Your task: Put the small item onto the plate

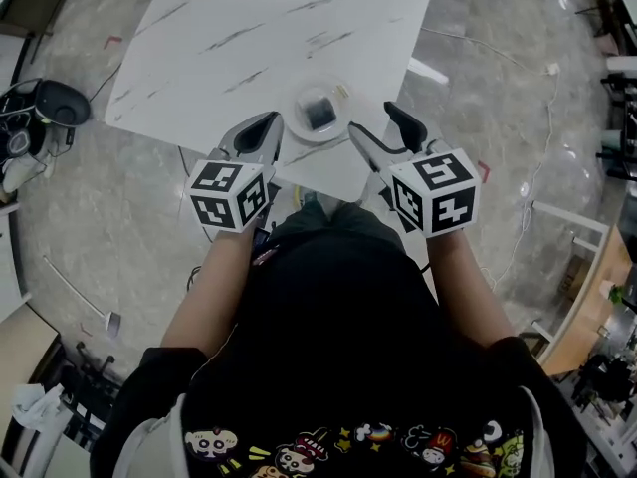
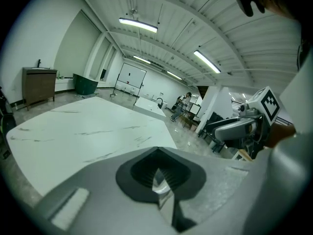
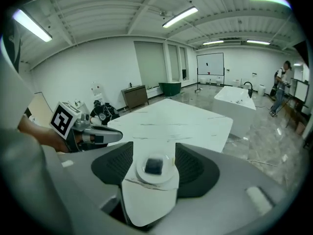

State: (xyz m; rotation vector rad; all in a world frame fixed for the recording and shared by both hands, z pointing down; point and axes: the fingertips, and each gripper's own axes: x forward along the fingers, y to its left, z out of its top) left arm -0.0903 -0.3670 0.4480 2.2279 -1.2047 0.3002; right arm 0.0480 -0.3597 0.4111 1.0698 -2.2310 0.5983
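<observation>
A small dark square item (image 1: 318,111) lies in the middle of a round white plate (image 1: 299,127) near the front corner of the white marble table (image 1: 249,38). My left gripper (image 1: 261,132) hovers just left of the plate, its jaws shut on nothing (image 2: 159,177). On the plate's right, my right gripper (image 1: 383,132) stands open and empty. In the right gripper view the plate (image 3: 168,176) with the item (image 3: 154,165) shows between the spread jaws of the right gripper (image 3: 155,173), some way beyond them.
A tiny pale scrap (image 1: 341,92) lies beside the plate. Cables (image 1: 518,68) run across the marble floor on the right; a black bag (image 1: 55,103) and gear sit on the left. A white tub (image 3: 234,102) and a distant person (image 3: 281,84) stand beyond the table.
</observation>
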